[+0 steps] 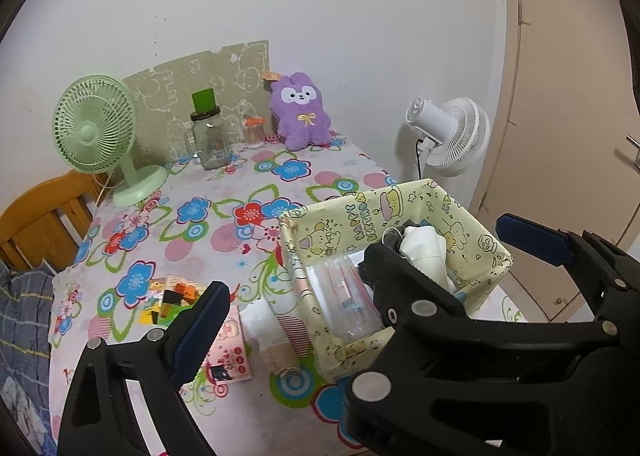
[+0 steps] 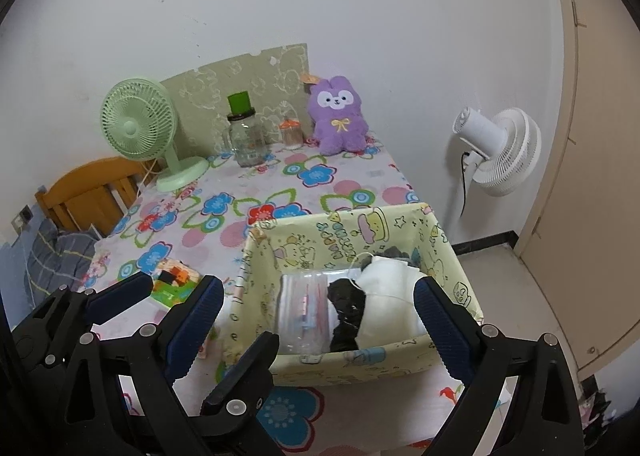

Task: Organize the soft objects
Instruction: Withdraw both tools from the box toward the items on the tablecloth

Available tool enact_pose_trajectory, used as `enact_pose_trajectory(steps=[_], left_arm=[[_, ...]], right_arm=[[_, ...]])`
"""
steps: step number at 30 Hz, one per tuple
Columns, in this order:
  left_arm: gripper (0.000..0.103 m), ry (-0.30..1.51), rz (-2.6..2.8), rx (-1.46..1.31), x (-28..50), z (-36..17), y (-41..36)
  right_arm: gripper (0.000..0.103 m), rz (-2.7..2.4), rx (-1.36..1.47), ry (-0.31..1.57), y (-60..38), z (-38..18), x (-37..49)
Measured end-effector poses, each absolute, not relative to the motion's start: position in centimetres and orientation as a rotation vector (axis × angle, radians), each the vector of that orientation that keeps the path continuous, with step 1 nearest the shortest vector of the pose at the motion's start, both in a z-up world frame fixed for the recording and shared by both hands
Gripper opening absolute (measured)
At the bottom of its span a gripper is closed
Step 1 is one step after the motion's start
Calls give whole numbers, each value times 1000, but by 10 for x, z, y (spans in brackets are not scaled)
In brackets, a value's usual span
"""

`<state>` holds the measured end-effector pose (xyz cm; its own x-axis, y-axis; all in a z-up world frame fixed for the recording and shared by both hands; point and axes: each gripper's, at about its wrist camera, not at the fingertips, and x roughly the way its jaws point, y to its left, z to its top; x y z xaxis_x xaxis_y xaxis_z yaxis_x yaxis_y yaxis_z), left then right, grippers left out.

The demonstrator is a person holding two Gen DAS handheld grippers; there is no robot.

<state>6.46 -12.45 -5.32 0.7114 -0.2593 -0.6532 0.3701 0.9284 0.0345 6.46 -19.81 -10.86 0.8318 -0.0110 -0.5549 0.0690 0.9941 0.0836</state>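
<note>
A yellow cartoon-print fabric box (image 1: 486, 252) (image 2: 400, 234) stands at the table's near right. It holds a clear plastic pouch (image 2: 302, 306), a black cloth (image 2: 346, 314) and a white cloth (image 2: 390, 296). A white rolled cloth (image 1: 266, 330) lies on the table left of the box. A purple plush rabbit (image 1: 300, 112) (image 2: 338, 116) sits at the back against the wall. My left gripper (image 1: 360, 276) is open and empty, above the table by the box's left side. My right gripper (image 2: 320, 330) is open and empty over the box's near edge.
The flowered tablecloth (image 1: 224, 192) also bears a green desk fan (image 1: 100, 132), a glass jar with a green lid (image 1: 208, 136), a small toothpick jar (image 1: 254, 132), a colourful packet (image 1: 168, 298) and a pink card (image 1: 230, 352). A white fan (image 2: 500, 148) stands right; a wooden chair (image 1: 44, 216) left.
</note>
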Motion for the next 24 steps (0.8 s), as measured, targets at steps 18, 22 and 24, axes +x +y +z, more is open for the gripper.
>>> enact_pose_trajectory(steps=[18,22,24], left_arm=[[95,613,-324,165,50,-41,-82],[95,608,-311,154,50,-40,-71],[95,608,-305,146,51,-40,-65]], right_arm=[[98,-4,64,519,-154,-95,49],[98,3,60,511,-144,-93,49],[98,5,59,507,-139,-93,50]])
